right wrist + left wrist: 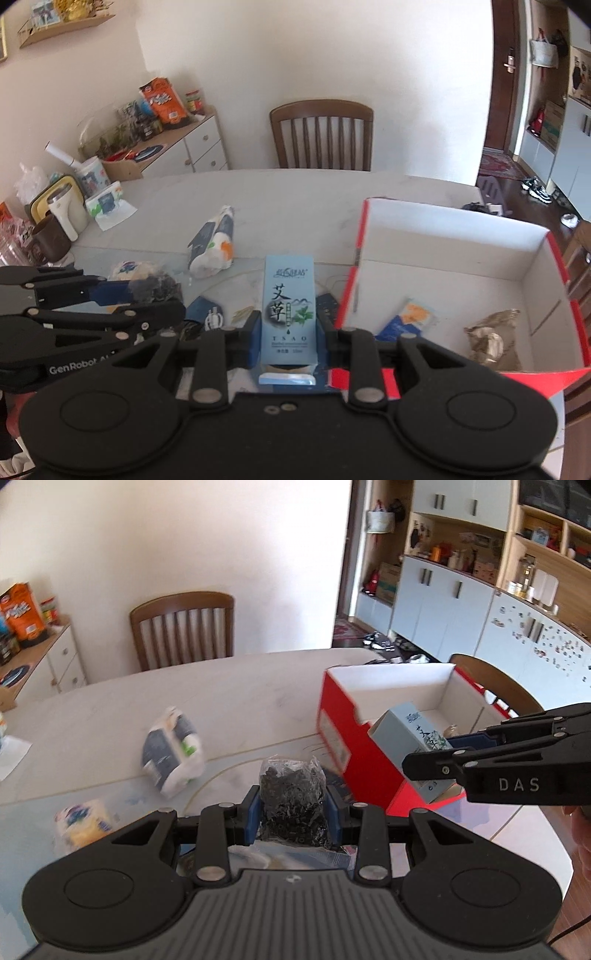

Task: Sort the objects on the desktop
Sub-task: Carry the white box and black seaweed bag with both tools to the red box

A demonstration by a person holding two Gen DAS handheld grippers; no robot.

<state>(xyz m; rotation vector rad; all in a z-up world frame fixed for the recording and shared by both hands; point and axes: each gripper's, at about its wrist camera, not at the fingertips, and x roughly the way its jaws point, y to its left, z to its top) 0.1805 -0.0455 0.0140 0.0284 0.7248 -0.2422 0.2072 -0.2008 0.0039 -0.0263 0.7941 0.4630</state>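
Observation:
My left gripper (292,812) is shut on a clear bag of dark dried bits (291,797) and holds it above the table; the bag also shows in the right wrist view (157,288). My right gripper (289,332) is shut on a tall light-blue carton (289,306), held just left of the red box (532,258); the carton also shows in the left wrist view (413,734). The red box with white inside (334,723) holds a blue-orange packet (406,319) and a gold foil pack (493,339).
On the pale table (229,698) lie a tissue pack (173,753) and a yellow-blue packet (83,823). Small dark packets (205,312) lie under the right gripper. Wooden chairs (183,627) stand behind. Cups and jars (62,214) crowd the table's left end.

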